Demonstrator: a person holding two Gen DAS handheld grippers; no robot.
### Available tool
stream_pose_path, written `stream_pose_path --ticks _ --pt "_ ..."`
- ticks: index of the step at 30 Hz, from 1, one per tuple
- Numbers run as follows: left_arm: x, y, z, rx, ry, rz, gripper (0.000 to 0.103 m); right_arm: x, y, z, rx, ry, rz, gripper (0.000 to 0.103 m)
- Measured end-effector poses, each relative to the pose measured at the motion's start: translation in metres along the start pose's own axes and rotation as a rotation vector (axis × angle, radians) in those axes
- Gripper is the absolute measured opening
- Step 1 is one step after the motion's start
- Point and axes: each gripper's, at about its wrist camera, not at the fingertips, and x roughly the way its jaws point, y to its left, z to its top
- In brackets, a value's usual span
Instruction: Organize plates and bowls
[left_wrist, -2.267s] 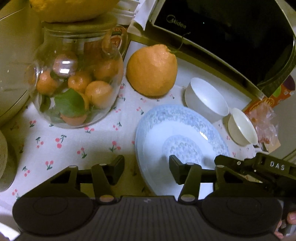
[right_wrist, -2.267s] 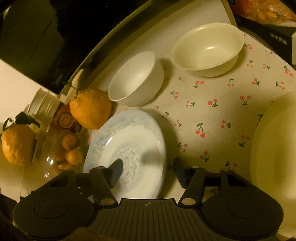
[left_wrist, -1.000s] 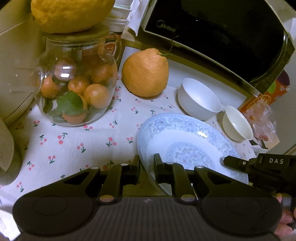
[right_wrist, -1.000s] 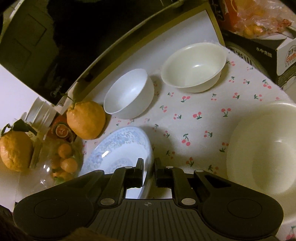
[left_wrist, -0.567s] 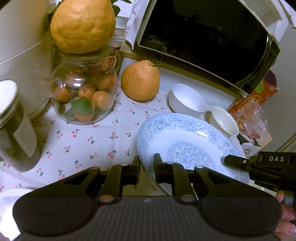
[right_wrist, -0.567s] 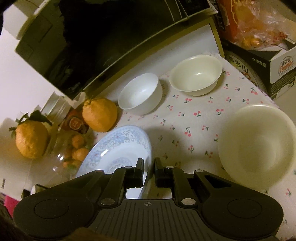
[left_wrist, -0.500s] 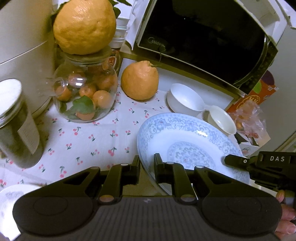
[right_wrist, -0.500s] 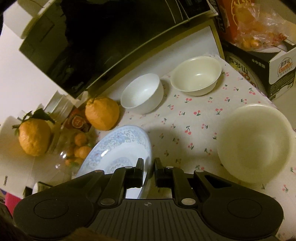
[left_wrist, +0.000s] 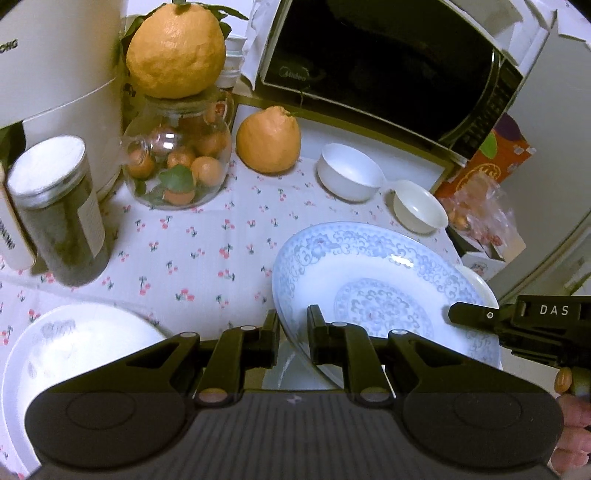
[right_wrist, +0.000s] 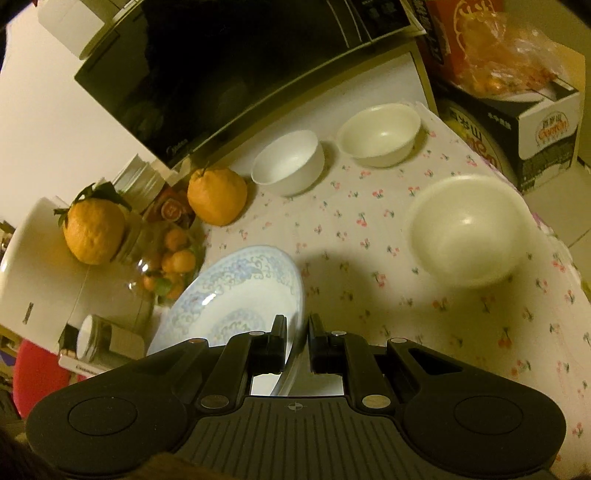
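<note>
Glass jar (left_wrist: 177, 166) ahead-left of left gripper (left_wrist: 291, 332) holds small oranges. Both grippers, right gripper (right_wrist: 297, 341) too, fingers nearly closed, clamp blue-patterned plate (left_wrist: 369, 273) rims; plate now lifted off table (left_wrist: 207, 254).

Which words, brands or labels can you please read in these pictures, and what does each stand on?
"Midea": door of the black microwave oven.
"DAS": black right hand-held gripper, seen from the left wrist.
"ONG": tall white appliance, cut off at the frame edge.
Printing on the dark cardboard box and the dark glass jar's label: too blurred to read.
</note>
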Motion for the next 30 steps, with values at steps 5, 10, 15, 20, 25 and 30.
stream_pose_path --ticks 5,10,15,20,25,30 --pt "-0.002 -0.001 -0.013 0.001 0.019 -0.002 0.013 -0.006 -0.005 -0.012 -0.008 0.022 -0.020 0.013" --pt "-0.005 0.001 -0.024 0.005 0.034 0.004 0.013 -0.006 -0.008 -0.024 -0.031 0.059 -0.044 0.013" --pt "-0.005 0.003 -0.031 0.024 0.050 0.017 0.013 -0.003 -0.010 -0.034 -0.036 0.101 -0.054 0.012" --pt "-0.006 -0.002 -0.037 0.076 0.047 0.034 0.013 0.000 -0.015 -0.039 -0.033 0.131 -0.069 0.012" --pt "-0.004 -0.006 -0.040 0.112 0.048 0.051 0.013 0.001 -0.017 -0.044 -0.045 0.148 -0.082 0.012" --pt "-0.001 -0.007 -0.043 0.129 0.056 0.065 0.013 0.004 -0.017 -0.046 -0.049 0.163 -0.093 0.013"
